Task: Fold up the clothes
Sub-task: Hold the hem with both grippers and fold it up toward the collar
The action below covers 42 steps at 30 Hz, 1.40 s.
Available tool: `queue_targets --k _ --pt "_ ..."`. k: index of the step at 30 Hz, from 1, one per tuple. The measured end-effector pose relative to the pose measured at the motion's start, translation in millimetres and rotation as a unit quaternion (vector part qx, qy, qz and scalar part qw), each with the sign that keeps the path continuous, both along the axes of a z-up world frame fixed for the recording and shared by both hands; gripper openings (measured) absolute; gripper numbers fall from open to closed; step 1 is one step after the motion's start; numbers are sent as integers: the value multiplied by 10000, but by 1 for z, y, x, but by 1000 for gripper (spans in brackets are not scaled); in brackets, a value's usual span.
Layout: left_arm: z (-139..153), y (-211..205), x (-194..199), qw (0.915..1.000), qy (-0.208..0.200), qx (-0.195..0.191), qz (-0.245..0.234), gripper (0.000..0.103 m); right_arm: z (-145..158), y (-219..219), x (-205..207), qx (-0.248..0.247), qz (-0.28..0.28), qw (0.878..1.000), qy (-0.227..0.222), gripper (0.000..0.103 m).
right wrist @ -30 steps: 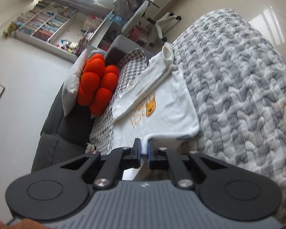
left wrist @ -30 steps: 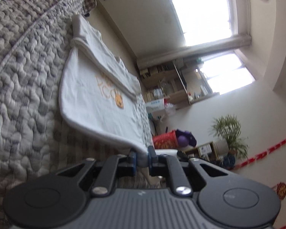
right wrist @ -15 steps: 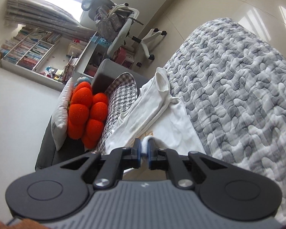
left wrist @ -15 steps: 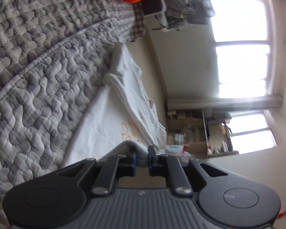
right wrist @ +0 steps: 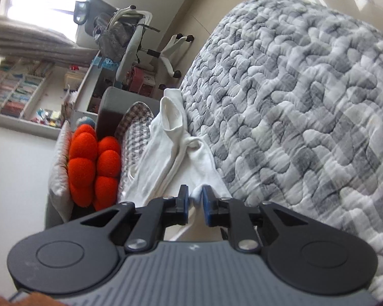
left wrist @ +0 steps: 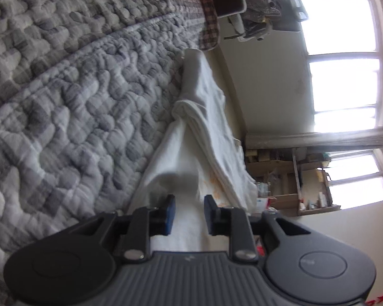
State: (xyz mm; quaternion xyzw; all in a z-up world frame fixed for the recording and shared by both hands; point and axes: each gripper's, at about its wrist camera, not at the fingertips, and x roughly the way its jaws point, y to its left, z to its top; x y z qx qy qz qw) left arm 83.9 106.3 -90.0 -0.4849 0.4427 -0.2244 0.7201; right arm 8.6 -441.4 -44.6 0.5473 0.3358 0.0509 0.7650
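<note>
Left wrist view: my left gripper fingers are opening, slightly apart, with the white shirt lying between them, no longer pinched, stretching ahead over the grey quilt.

Right wrist view: my right gripper fingers are opening too, shirt hem loose between them; no writing readable.

One white shirt is lying on one grey quilt. One orange cushion and one white pillow are sitting beside it. One office chair is standing behind. Two grippers, left and right, are showing.
</note>
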Motion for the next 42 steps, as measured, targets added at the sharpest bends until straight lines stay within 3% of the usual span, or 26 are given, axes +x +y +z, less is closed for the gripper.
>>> queue_targets --k 2,5,11,13,17,22,29,32,34,36,42 --pt "9 2 -2 9997 -250 -55 3 38 2 -4 -2 50 -87 9999 -91 24" --pt "22 3 -6 9979 -605 193 102 43 10 -7 -6 -180 -218 9993 -262 50" --pt "31 -4 0 9887 -839 1226 201 43 21 12 -5 -1148 -31 9929 -306 50" --pt "37 -8 -1 9817 -979 1625 175 43 25 24 -5 -1624 80 9862 -322 50" --pt "41 -11 -11 9723 -1175 2012 199 42 26 47 -6 -2451 310 9681 -405 50" --pt "48 -7 -17 9528 -1338 2682 476 41 20 64 -3 -2970 525 9519 -548 44" --pt "49 -10 -18 9525 -1464 2641 392 40 16 80 8 -3363 630 9371 -688 32" --pt "47 -18 -17 9485 -1526 2756 333 37 15 84 12 -3423 622 9345 -745 28" --pt "43 -22 -16 9461 -1512 2845 316 28 14 86 13 -3544 643 9299 -751 25" --pt "39 -25 -14 9457 -1470 2884 308 20 12 90 15 -3730 682 9225 -719 8" --pt "38 -20 -13 9493 -1426 2769 428 18 16 88 9 -4044 390 9107 -747 5"
